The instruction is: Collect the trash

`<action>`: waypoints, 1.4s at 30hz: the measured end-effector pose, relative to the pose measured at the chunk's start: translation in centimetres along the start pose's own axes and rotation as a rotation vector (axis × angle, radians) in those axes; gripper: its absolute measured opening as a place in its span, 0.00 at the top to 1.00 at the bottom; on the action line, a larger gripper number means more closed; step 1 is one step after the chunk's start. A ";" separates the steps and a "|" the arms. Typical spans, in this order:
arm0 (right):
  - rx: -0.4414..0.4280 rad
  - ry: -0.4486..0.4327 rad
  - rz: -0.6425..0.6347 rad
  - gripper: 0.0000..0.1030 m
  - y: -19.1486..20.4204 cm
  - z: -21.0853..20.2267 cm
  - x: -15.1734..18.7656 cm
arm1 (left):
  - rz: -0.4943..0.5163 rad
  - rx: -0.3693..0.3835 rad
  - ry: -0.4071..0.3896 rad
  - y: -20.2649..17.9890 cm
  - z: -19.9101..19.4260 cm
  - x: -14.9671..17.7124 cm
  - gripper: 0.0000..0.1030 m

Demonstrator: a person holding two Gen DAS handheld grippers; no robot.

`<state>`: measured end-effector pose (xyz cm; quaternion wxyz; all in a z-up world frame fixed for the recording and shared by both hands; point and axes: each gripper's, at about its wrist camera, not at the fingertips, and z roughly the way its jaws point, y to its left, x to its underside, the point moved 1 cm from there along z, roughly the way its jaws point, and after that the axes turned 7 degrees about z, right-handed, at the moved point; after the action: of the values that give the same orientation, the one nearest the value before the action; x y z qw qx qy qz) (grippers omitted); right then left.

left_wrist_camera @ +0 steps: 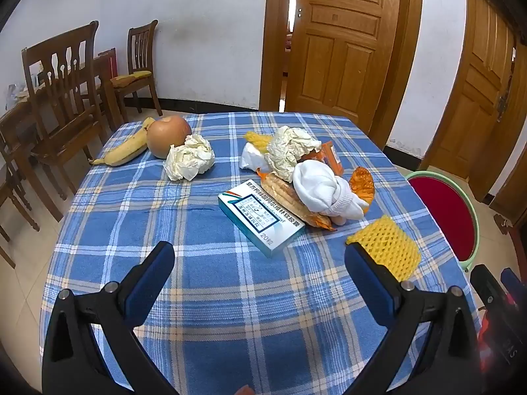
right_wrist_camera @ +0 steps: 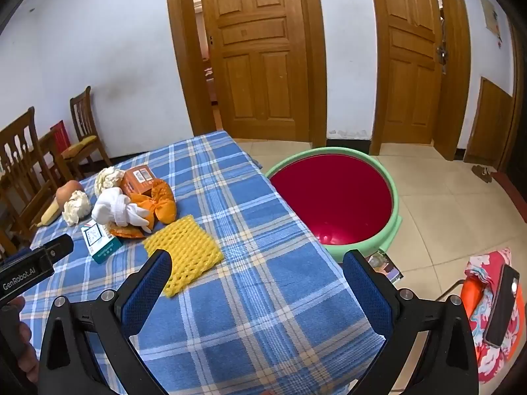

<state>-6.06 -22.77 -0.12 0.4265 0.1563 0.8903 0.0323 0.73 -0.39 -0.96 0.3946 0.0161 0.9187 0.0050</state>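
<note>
- Left gripper (left_wrist_camera: 260, 263): shown at the bottom of the left wrist view, angled down toward the table; its blue-padded jaws are spread fully apart and nothing is held between them.
- Right gripper (right_wrist_camera: 257, 270): shown at the bottom of the right wrist view, jaws likewise spread wide and empty; only bare tablecloth (right_wrist_camera: 263, 296) is seen between the pads.
- Trash cluster, centre right of the left wrist view: a crumpled cream paper ball (left_wrist_camera: 291, 151) is piled against an orange carton (left_wrist_camera: 331, 158), a bunched white sock (left_wrist_camera: 326, 189), an orange foam net (left_wrist_camera: 361, 182) and a flattened striped wrapper (left_wrist_camera: 290, 200).
- Medicine box (left_wrist_camera: 262, 219): a white and teal carton with printed text, lying flat just in front of the cluster and touching the wrapper.
- Second paper ball (left_wrist_camera: 190, 158): crumpled, cream-coloured, lying apart at the left of the cluster, just beside an apple (left_wrist_camera: 168, 135) and a banana (left_wrist_camera: 126, 149).
- Yellow foam fruit net (right_wrist_camera: 184, 255): a flat mesh sleeve with diamond-shaped openings, lying alone at the lower left of the right wrist view, its near corner partly hidden behind the right gripper's left finger.
- Basin (right_wrist_camera: 393, 227): a round tub, green outside and dark red inside, seen beside the table edge at centre right of the right wrist view.
- Background: wooden chairs (left_wrist_camera: 62, 75) at the left and panelled wooden doors (left_wrist_camera: 342, 39) behind the table.
</note>
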 end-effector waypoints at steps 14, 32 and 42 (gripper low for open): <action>-0.001 0.005 0.003 0.00 0.0 0.1 0.0 | 0.000 0.001 0.002 0.3 0.0 -0.1 0.02; 0.000 0.008 0.003 0.00 0.0 0.2 0.0 | 0.000 -0.001 0.001 0.3 -0.5 0.0 0.02; -0.001 0.011 0.003 0.00 0.0 0.3 0.1 | 0.001 0.000 0.004 0.3 -0.2 -0.1 0.02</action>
<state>-5.92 -22.73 -0.37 0.4218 0.1574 0.8923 0.0341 0.70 -0.08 -0.73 0.3928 0.0166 0.9194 0.0050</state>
